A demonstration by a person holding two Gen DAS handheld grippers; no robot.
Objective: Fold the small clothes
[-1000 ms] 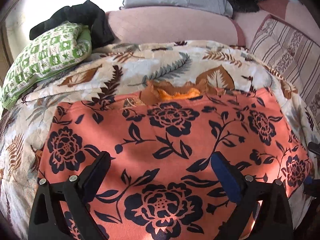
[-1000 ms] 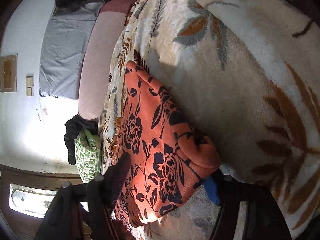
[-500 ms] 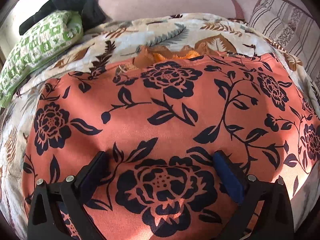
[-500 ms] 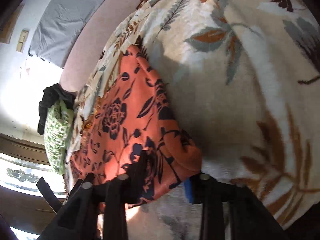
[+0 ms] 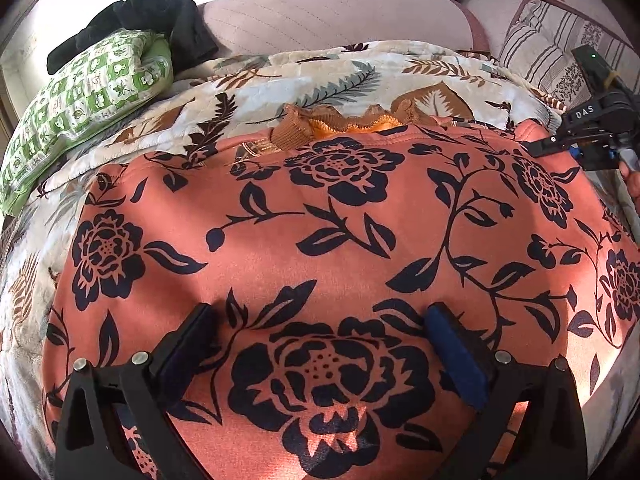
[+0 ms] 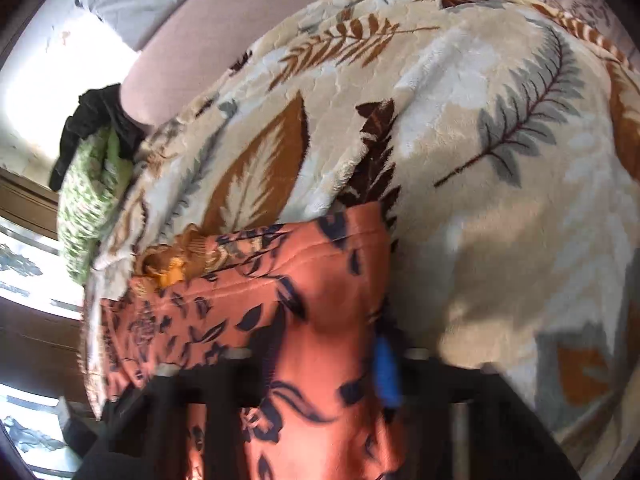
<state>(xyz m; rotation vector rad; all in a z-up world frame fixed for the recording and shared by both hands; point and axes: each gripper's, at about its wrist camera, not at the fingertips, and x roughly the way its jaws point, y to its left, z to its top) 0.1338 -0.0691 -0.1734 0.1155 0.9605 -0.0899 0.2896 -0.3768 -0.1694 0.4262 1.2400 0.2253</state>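
Observation:
A coral garment with black flowers (image 5: 340, 232) lies spread on a leaf-print blanket (image 5: 304, 80); an orange-brown frilled trim (image 5: 340, 120) shows at its far edge. My left gripper (image 5: 320, 324) is open, its fingers resting on the garment's near part. My right gripper (image 6: 324, 344) straddles the garment's right edge (image 6: 332, 280); the view is blurred and I cannot tell how its jaws stand. The right gripper also shows in the left wrist view (image 5: 592, 136) at the garment's far right corner.
A green-and-white patterned cushion (image 5: 88, 100) with a black cloth (image 5: 140, 20) on it sits at the far left. A pink sofa back (image 5: 332, 20) runs behind, with a striped cushion (image 5: 548, 52) at the far right.
The left gripper pulled back a little, showing more of the sofa. The right gripper swung along the garment's right edge toward its far corner and now appears in the left wrist view.

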